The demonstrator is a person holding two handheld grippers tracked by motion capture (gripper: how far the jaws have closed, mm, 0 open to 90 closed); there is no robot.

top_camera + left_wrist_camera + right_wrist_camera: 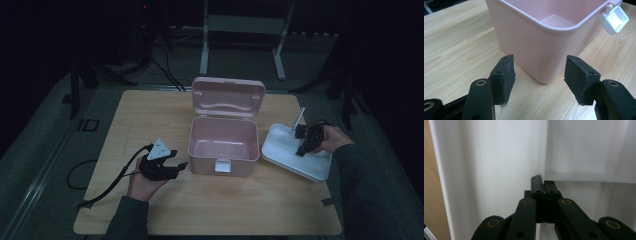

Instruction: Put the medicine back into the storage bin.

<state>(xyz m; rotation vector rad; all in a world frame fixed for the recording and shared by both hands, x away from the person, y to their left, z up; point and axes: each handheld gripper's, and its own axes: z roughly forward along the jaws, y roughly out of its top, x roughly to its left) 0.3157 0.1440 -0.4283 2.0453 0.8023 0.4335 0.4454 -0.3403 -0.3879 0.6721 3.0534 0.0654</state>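
High view puts the pink box (224, 145) at the middle of the frame on the wooden bench (150, 110), its lid (228, 96) swung up and back, a white latch (223, 165) hanging on its near wall. Left of it, in the lower left of the frame, the left tool (177, 166) lies in the person's hand and points at the box's left wall, just short of it. At the right of the frame the right tool (301, 150) points down into a white tray (285, 156) that sits beside the box. Left gripper view gives what the dim overhead picture cannot: the two black pads (505, 75) stand about half apart with nothing between them, framing a rounded bottom corner of the box from just in front, not touching it. Right gripper view shows its jaws pressed fully together over the tray's white floor beside a low inner divider (586, 177); only something thin and hard to make out shows at their seam.
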